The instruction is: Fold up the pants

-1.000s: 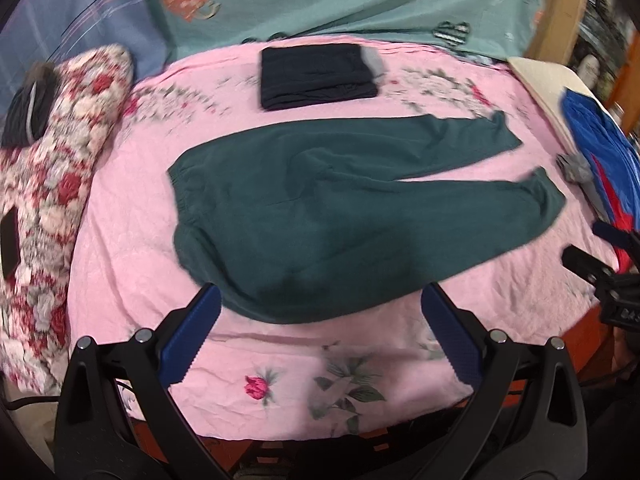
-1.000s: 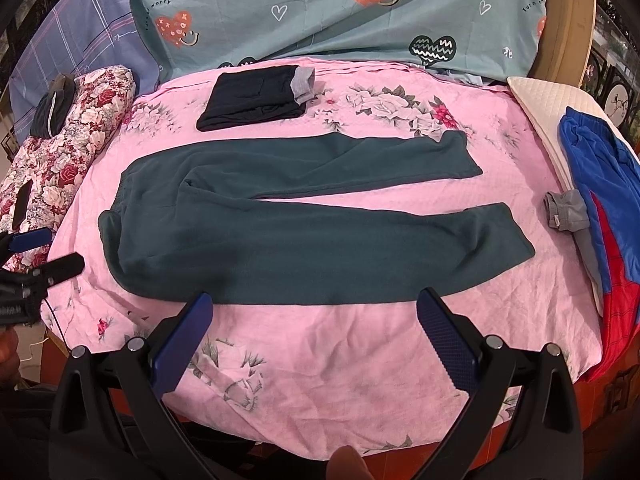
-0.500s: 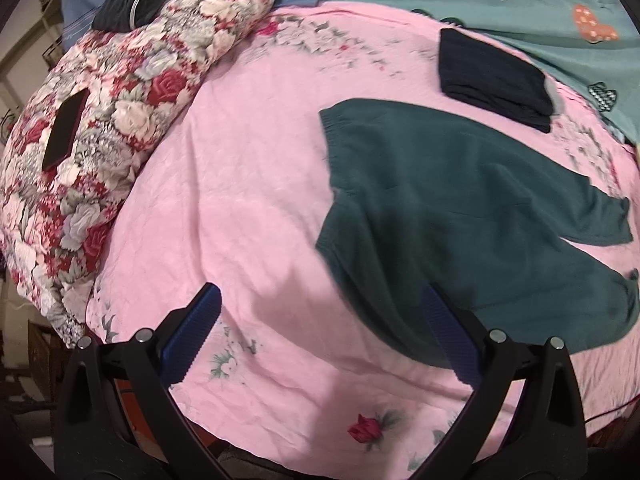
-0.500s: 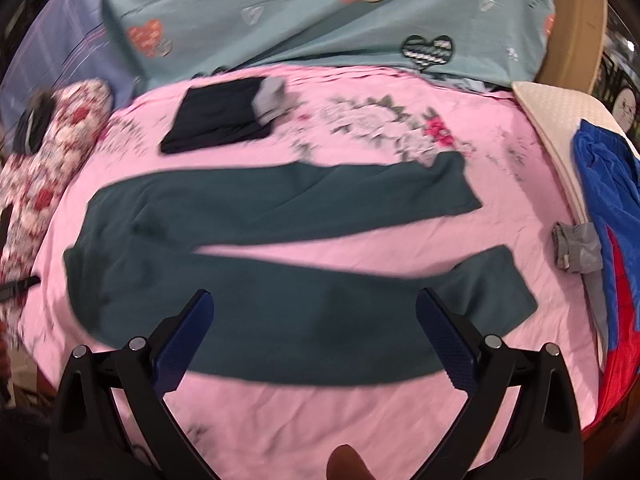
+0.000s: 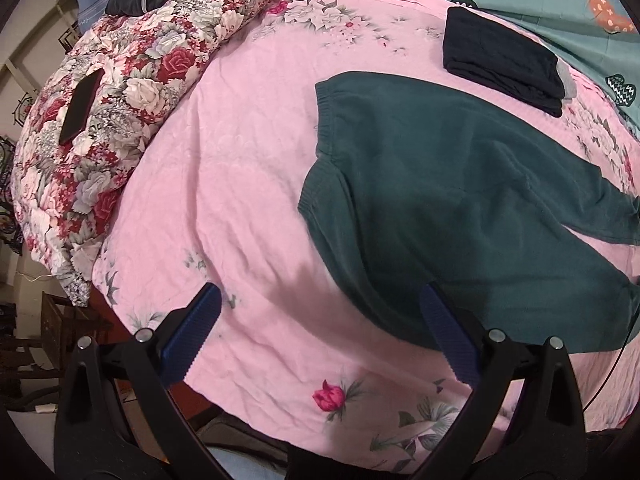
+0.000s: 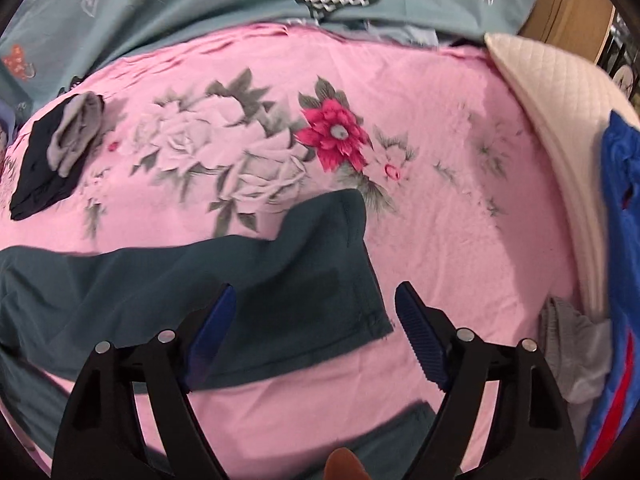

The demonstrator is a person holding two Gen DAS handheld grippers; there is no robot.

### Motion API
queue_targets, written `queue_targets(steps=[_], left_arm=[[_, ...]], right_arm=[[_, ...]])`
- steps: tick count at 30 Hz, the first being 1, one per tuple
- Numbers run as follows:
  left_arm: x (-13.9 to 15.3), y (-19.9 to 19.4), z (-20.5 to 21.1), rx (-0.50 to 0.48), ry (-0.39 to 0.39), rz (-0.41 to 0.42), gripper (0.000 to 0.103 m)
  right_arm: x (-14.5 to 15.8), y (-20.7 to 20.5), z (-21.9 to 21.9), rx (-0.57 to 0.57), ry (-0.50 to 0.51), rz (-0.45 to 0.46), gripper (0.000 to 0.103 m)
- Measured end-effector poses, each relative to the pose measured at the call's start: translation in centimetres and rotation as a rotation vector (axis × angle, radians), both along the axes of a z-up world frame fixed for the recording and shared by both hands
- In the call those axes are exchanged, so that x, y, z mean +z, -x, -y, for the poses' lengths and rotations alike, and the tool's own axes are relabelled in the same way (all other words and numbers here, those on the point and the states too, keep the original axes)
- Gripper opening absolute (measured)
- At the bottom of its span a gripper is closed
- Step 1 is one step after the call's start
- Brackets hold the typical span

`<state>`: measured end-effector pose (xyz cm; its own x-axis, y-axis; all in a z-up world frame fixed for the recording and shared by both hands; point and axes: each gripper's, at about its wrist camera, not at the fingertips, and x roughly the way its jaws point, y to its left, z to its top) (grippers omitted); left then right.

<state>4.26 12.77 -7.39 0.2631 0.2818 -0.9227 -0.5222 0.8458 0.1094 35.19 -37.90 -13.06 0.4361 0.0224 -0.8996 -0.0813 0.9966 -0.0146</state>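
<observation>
Dark green pants (image 5: 452, 200) lie flat on the pink floral bedspread (image 5: 248, 168), waistband to the left, legs running right. My left gripper (image 5: 320, 328) is open and empty, hovering just short of the waist's near corner. In the right wrist view the far leg's cuff (image 6: 320, 280) lies under my right gripper (image 6: 316, 320), which is open and empty above it. The near leg (image 6: 400, 432) shows partly at the bottom edge.
A folded dark garment (image 5: 504, 60) lies beyond the waistband; it also shows in the right wrist view (image 6: 44, 172). A floral pillow (image 5: 104, 100) with a black phone (image 5: 80, 106) is at left. A white cushion (image 6: 560, 120), blue clothing (image 6: 624, 240) and a grey garment (image 6: 572, 344) are at right.
My left gripper has swung left toward the waistband end. My right gripper has moved forward and down over the far leg's cuff. The pants have not moved.
</observation>
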Motion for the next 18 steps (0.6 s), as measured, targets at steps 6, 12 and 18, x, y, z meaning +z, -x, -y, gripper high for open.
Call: queue_targets(steps=[6,12,18], left_arm=[[0.0,-0.4,0.1,0.044,-0.006,-0.026,0.101],[0.1,-0.6,-0.2,0.065,-0.026,-0.041,0.101],[0.3,-0.1,-2.2,0.081,-0.099,-0.061,0.101]], right_arm=[[-0.7,0.0,0.4,0.022,-0.004,-0.016,0.001],[0.4,0.2,2.1,-0.027,0.124,0.058,0.001],[0.7,1.1,0.9,-0.085,0.157,0.044,0.033]])
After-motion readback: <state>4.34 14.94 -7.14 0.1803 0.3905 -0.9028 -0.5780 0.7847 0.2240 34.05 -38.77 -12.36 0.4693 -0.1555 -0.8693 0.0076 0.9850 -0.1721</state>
